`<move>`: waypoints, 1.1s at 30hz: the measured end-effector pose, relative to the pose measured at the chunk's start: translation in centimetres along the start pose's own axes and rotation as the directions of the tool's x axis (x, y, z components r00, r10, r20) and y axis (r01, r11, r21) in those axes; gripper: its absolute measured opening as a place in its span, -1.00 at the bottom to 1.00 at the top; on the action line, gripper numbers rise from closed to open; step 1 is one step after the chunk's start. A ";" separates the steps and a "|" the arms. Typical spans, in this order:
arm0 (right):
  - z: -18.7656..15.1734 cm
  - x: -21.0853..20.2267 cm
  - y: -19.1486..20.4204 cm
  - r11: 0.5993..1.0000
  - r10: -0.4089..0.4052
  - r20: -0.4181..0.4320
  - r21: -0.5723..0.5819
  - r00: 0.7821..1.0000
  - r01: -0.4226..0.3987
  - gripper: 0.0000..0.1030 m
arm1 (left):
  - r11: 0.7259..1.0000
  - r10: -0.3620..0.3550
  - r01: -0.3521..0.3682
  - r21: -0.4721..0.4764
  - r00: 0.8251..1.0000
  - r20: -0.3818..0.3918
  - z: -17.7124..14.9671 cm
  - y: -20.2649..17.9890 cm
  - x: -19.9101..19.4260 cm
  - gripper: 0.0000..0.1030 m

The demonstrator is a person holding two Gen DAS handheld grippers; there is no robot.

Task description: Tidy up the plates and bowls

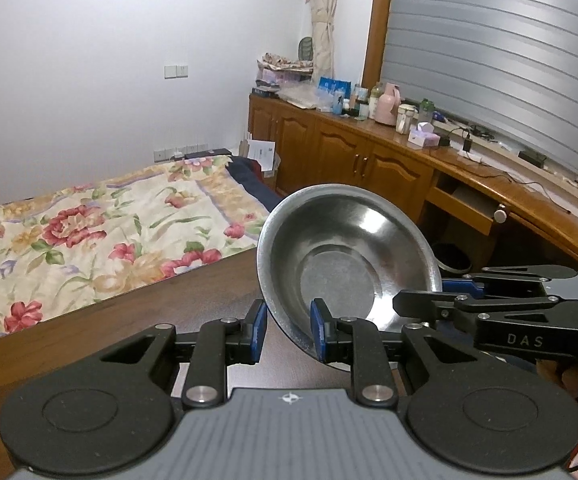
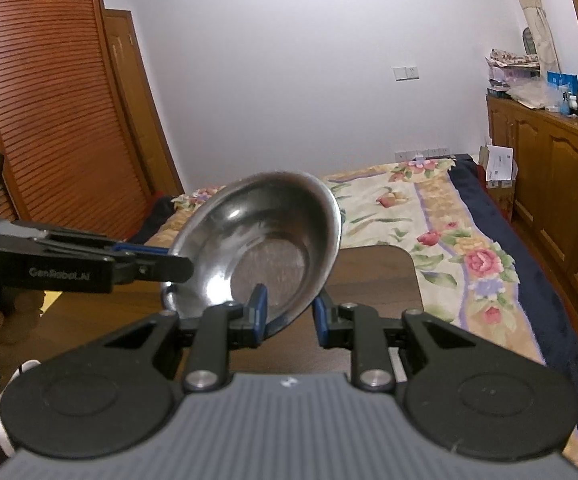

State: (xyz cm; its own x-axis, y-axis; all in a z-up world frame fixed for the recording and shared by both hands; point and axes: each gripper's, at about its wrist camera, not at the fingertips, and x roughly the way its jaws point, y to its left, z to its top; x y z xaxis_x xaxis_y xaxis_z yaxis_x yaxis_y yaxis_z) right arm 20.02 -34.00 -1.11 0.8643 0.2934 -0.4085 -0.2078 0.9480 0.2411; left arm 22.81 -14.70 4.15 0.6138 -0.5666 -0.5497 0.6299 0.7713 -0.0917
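A steel bowl [image 1: 349,256] is held in the air above the dark table [image 1: 169,312], tipped steeply so its hollow faces the cameras. Both grippers are on its rim. The left gripper [image 1: 287,330] has its blue pads either side of the near lower rim, one pad outside the wall and one inside the hollow; the gap looks wider than the thin wall, so I cannot tell whether it is truly clamped. The right gripper [image 2: 287,312] straddles the rim the same way at another point, one pad inside, one outside, and its grip is equally unclear. In the left view the right gripper's fingers reach in from the side to the bowl's right rim

Risks, as I judge them:
- The rim is thin, smooth metal. A pinch on so little wall could slip, and the bowl would drop to the table or roll off its far edge toward the bed [image 2: 429,216]
- With two holds on one stiff bowl, any mismatch in how the hands move would twist it and pry one pad pair loose
- If one gripper lets go before the other is firm, the bowl could swing down about the remaining pinch
- No plates or other bowls show, so the stacking spot is unknown; setting down at this tilt would make it clatter or skid
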 end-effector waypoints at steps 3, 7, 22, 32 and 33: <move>-0.3 -0.6 0.5 1.000 0.007 0.003 -0.006 1.000 -0.007 -0.49 | 1.000 0.002 -0.002 -0.001 1.000 0.010 -0.6 0.0 -1.3 -0.51; -0.6 -1.2 1.2 1.000 0.019 0.003 -0.014 1.000 -0.019 -0.49 | 1.000 0.008 -0.008 -0.004 1.000 0.022 -1.6 -0.2 -3.1 -0.51; -2.8 -3.2 4.4 0.998 0.066 -0.011 -0.024 0.998 -0.066 -0.49 | 0.999 0.023 -0.022 -0.024 0.999 0.047 -5.3 -0.2 -7.8 -0.51; -5.5 -3.0 5.8 0.995 0.104 -0.058 0.006 0.993 -0.104 -0.49 | 0.999 0.038 -0.037 -0.017 0.999 0.011 -8.9 -0.6 -8.2 -0.51; -5.7 -2.9 5.9 0.994 0.107 -0.065 0.007 0.992 -0.107 -0.49 | 0.999 0.036 -0.036 -0.020 0.999 0.006 -9.2 -0.6 -8.2 -0.51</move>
State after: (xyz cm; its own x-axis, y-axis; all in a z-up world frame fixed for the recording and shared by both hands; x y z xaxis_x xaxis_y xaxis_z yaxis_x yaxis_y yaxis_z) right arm 13.68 -28.57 -3.54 0.8055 0.4004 -0.4369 -0.2956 0.9104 0.2894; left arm 13.03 -7.85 1.05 0.6392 -0.5400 -0.5475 0.5974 0.7970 -0.0887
